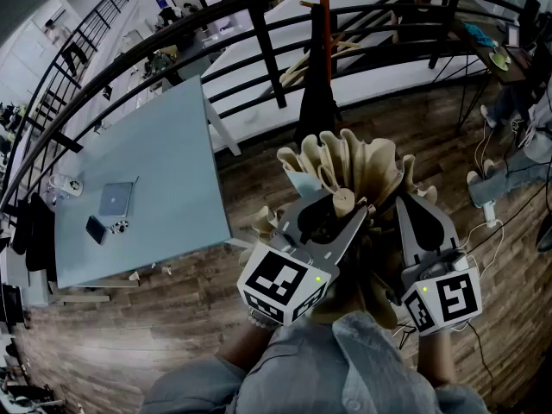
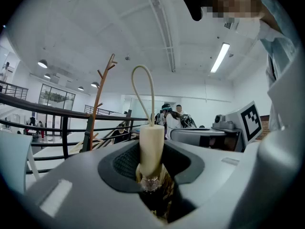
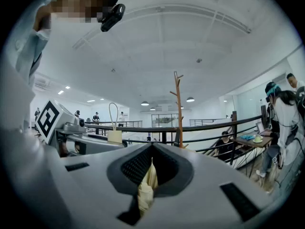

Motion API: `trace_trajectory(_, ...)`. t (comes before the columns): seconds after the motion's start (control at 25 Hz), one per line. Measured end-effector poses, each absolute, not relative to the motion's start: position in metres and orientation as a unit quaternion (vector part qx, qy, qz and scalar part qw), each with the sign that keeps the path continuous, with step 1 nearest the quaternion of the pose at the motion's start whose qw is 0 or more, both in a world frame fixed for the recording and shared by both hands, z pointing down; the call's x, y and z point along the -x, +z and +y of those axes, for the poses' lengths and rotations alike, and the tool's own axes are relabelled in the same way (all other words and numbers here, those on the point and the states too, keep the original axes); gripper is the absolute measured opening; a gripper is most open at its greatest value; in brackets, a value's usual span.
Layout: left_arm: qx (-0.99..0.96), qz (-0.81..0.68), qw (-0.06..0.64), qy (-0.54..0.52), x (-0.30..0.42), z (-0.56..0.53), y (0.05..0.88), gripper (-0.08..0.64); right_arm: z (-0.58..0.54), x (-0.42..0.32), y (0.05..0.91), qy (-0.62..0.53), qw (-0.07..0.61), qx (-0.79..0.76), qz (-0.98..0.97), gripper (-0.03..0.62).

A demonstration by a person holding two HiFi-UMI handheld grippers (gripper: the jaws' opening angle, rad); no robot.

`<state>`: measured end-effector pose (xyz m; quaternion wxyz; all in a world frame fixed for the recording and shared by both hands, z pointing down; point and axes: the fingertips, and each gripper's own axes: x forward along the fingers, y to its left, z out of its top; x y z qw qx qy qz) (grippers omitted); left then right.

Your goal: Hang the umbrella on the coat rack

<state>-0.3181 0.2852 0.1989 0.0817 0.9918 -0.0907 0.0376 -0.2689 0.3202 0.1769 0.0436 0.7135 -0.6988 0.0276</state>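
We are gripping the umbrella point(image 1: 362, 166) near us: left claw point(image 1: 338, 214) clamped on its handle point(image 2: 151, 144), right claw point(image 1: 420, 210) on its folds. The coat rack point(image 1: 323, 24) is standing far ahead at the black railing point(image 1: 263, 46), with a worktop point(image 1: 164, 145) at left.

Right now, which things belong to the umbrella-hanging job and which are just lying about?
Job: umbrella, its handle in the left gripper, its fabric pinched in the right gripper; coat rack.
Lying about: table, laptop, phone.

umbrella point(image 1: 358, 166) before coat rack point(image 1: 322, 24) | table point(image 1: 164, 145) left of umbrella | railing point(image 1: 266, 54) behind table
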Motion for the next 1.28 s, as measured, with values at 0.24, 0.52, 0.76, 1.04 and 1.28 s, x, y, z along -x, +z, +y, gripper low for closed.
trace_trajectory(0.24, -0.992, -0.091, 0.079, 0.035, 0.311, 0.286, 0.195, 0.138, 0.321, 0.26, 0.174, 0.026, 0.045, -0.714, -0.698, 0.002)
trace_trajectory(0.52, -0.992, -0.093, 0.077, 0.038, 0.307, 0.291, 0.194, 0.138, 0.326, 0.254, 0.174, 0.028, 0.041, -0.714, -0.698, 0.002)
trace_trajectory(0.76, -0.992, -0.097, 0.077, 0.039, 0.304, 0.294, 0.193, 0.138, 0.33, 0.254, 0.173, 0.032, 0.037, -0.706, -0.706, 0.002)
trace_trajectory(1.04, -0.991, -0.108, 0.073, 0.043, 0.29, 0.313, 0.195, 0.138, 0.353, 0.251, 0.176, 0.03, 0.028, -0.682, -0.73, 0.003)
trace_trajectory(1.28, -0.99, -0.119, 0.063, 0.044, 0.28, 0.328, 0.195, 0.138, 0.371, 0.259, 0.184, 0.017, 0.054, -0.654, -0.754, 0.055)
